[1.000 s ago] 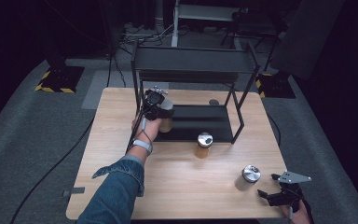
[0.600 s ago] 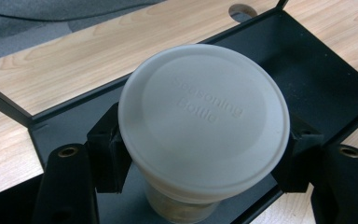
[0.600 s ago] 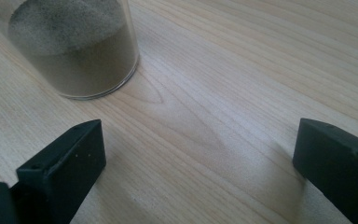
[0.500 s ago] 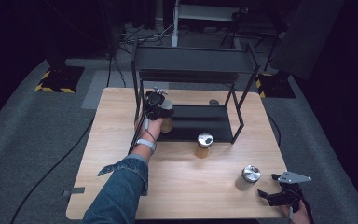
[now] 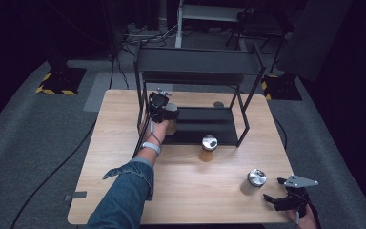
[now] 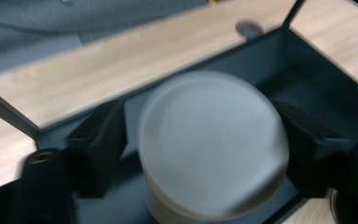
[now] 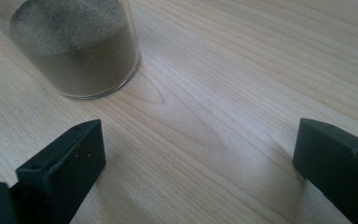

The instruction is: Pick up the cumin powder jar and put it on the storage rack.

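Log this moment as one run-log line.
left hand-held gripper: jaws just opening, jar between | jar: on rack bottom shelf | right hand-held gripper: open, idle

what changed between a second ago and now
The left tool has just been opening its jaws around the jar it set on the rack's lower shelf; in the left gripper view gaps show on both sides of the lid, so the jar looks let go. The hand barely moved. The right tool, the middle jar and the right jar stayed put.
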`<state>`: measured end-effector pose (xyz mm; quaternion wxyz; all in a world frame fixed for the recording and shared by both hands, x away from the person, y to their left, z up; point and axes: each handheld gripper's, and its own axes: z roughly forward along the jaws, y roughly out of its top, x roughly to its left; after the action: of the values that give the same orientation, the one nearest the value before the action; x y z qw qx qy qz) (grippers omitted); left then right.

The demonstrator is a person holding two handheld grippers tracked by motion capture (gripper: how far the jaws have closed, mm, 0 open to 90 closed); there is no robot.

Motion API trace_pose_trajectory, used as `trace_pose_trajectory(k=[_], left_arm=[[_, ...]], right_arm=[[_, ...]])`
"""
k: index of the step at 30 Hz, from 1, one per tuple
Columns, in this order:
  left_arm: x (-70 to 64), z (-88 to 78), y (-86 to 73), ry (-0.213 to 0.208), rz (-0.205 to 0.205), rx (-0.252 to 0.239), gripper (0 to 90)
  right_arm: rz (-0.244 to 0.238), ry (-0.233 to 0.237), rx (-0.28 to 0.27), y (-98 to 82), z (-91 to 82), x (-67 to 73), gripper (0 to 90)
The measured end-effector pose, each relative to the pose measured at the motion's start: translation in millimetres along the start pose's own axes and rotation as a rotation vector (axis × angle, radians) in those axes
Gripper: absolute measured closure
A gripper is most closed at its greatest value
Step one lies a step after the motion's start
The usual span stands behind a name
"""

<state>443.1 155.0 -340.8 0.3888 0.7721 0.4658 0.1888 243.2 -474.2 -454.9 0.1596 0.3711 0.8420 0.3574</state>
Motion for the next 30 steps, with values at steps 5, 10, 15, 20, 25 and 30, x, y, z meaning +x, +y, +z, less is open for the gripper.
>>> trace_pose_trajectory(k=[5, 10, 15, 20, 25, 30], left_arm=[[-1.8, -17.1, -2.6, -0.016, -0.002, -0.042, 14.4], [-0.6, -37.3, -4.8, -0.042, 0.016, -0.057, 14.4], [3.2, -62.1, -12.6, -0.082, 0.022, -0.094, 14.4], [12.5, -83.4, -31.1, -0.134, 0.036, -0.113, 14.3], [18.9, -102.4, -50.8, -0.152, 0.04, -0.114, 14.2], [23.1, -123.0, -65.9, -0.162, 0.06, -0.129, 13.8]], right_arm=[[0.0, 0.0, 0.0, 0.0, 0.0, 0.0, 2.0], [-0.001, 0.0, 0.0, 0.0, 0.1, -0.1, 1.9], [-0.001, 0.001, 0.0, 0.0, 0.0, -0.1, 1.9], [-0.001, 0.001, 0.0, 0.0, 0.0, -0.1, 2.0], [0.0, -0.001, -0.001, 0.4, 0.6, -0.2, 1.9], [0.001, 0.0, 0.0, 1.4, 1.4, -0.9, 1.9]])
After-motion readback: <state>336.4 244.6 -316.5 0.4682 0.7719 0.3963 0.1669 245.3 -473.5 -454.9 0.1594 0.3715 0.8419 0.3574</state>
